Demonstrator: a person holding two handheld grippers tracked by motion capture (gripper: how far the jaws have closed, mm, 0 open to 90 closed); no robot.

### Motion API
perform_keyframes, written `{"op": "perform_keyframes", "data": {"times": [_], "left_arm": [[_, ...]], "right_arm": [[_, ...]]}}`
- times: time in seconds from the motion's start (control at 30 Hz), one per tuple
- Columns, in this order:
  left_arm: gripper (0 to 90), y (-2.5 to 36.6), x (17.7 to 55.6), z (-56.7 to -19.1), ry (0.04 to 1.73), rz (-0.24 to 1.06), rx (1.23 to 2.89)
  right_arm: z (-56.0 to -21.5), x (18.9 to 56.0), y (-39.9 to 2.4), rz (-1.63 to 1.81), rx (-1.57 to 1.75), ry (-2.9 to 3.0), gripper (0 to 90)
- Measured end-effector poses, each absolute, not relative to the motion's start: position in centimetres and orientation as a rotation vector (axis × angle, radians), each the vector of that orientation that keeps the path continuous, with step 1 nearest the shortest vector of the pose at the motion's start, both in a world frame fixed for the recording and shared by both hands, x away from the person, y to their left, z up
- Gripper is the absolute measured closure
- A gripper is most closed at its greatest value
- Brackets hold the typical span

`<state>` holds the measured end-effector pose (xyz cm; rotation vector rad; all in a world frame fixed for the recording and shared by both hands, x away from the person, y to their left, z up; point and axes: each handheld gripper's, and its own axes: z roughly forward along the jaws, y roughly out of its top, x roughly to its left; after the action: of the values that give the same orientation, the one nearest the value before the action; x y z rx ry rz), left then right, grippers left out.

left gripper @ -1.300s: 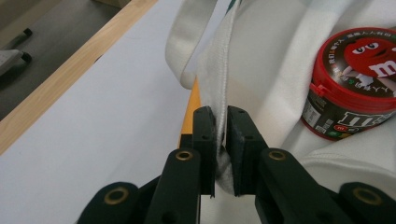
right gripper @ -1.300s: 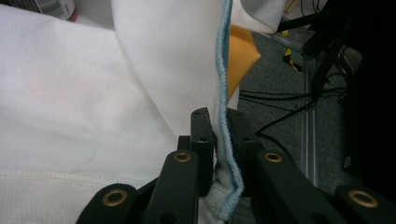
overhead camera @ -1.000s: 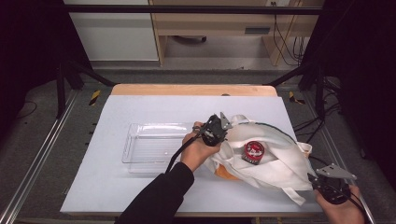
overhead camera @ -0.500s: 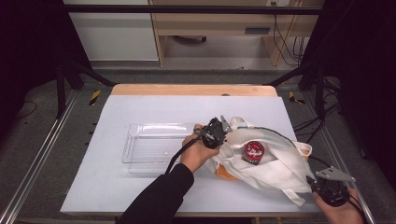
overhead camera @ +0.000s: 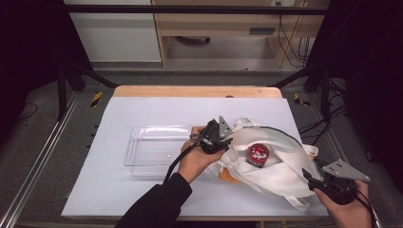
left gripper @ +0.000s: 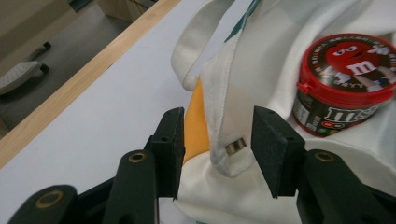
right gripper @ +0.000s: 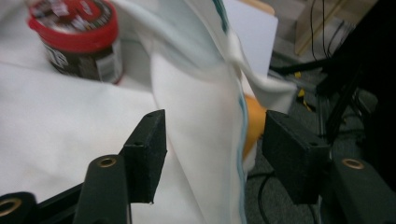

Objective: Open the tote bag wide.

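Both tools just opening: left tool [left gripper: 217, 140] astride cloth bag [overhead camera: 280, 161] hem, right tool [right gripper: 212, 154] at four o'clock, pads clear, apparently letting bag settle on counter [overhead camera: 142, 109].

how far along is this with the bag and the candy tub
Done so far: the red candy tub sits on the white cloth bag, out of the clear tray.

In hand: both sets of jaws have just been opening. The left gripper straddles the bag's hem and the right gripper its edge, pads apart.

Left: an orange thing is inside the bag; whether the tub goes in or out I cannot tell.
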<state>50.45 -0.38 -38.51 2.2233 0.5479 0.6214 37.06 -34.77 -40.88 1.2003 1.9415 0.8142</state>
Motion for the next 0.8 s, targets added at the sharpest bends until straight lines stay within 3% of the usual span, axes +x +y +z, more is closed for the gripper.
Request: {"op": "perform_keyframes", "data": {"times": [0.27, 0.8], "left_arm": [[52.6, 0.3, 47.8, -37.8, 0.504, 0.569, 2.194], [47.0, -1.2, 44.3, -39.4, 0.469, 0.474, 2.2]], "right_arm": [[-37.8, 39.6, -31.6, 0.83, 1.091, 2.011, 32.1], [-36.6, 46.2, -29.5, 0.871, 1.005, 2.121, 33.6]]}}
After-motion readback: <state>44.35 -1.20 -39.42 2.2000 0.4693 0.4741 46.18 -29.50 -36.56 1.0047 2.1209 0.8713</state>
